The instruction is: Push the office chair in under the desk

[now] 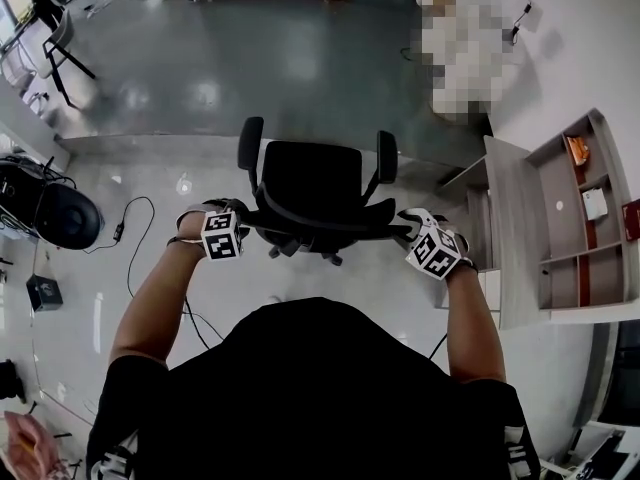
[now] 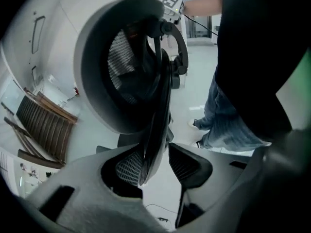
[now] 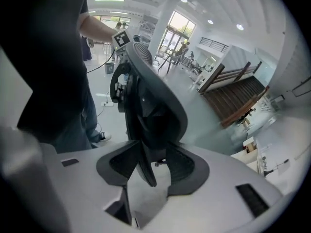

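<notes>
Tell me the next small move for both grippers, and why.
Probably close both jaws: the left gripper and right gripper each stand open astride the top edge of the chair backrest, not yet pinching it, so a push could slip.

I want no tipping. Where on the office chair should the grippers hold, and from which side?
Probably the thin top rim of the backrest, one gripper near each end, coming from behind and above: it fits between open jaws. The left gripper and right gripper straddle it.
</notes>
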The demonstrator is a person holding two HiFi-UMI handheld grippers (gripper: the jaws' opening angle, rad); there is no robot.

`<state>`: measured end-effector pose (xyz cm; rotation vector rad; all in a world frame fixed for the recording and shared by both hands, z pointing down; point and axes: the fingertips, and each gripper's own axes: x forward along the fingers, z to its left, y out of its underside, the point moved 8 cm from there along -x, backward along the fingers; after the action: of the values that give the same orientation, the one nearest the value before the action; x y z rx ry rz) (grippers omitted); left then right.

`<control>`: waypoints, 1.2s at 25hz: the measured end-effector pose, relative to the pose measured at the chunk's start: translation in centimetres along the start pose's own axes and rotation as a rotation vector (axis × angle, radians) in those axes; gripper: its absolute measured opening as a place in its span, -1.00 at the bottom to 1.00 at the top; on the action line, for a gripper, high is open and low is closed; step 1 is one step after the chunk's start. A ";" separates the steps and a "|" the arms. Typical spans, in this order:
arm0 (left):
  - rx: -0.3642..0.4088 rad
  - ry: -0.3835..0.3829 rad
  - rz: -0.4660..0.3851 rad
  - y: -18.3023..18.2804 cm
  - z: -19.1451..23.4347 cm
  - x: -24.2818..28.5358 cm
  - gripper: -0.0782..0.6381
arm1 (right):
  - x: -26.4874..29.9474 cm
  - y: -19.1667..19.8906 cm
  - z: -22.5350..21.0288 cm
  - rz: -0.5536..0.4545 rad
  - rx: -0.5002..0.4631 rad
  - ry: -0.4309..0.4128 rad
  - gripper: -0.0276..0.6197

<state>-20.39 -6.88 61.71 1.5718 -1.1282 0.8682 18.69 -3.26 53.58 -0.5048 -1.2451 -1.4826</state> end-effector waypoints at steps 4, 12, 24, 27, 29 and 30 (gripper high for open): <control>0.053 0.028 0.065 0.1 -0.1 2.2 -0.29 | 3.0 1.2 1.5 0.056 -0.030 -0.085 -0.36; 0.055 0.024 0.084 -0.2 -0.3 5.3 -0.31 | 7.8 2.9 3.6 0.156 -0.147 -0.126 -0.45; 0.050 -0.019 0.076 0.0 -0.5 5.5 -0.32 | 8.3 2.8 3.8 0.188 -0.167 -0.132 -0.45; 0.048 -0.027 0.078 -0.1 -0.5 5.5 -0.31 | 8.6 2.7 3.7 0.216 -0.184 -0.138 -0.45; 0.046 -0.031 0.080 -0.1 -0.5 5.5 -0.31 | 8.9 2.7 3.7 0.231 -0.188 -0.138 -0.45; 0.045 -0.034 0.081 0.0 -0.5 5.5 -0.31 | 9.0 2.7 3.8 0.240 -0.196 -0.137 -0.45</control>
<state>-18.63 -7.78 66.90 1.5923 -1.2108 0.9295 17.01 -3.60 63.56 -0.8688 -1.1054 -1.3888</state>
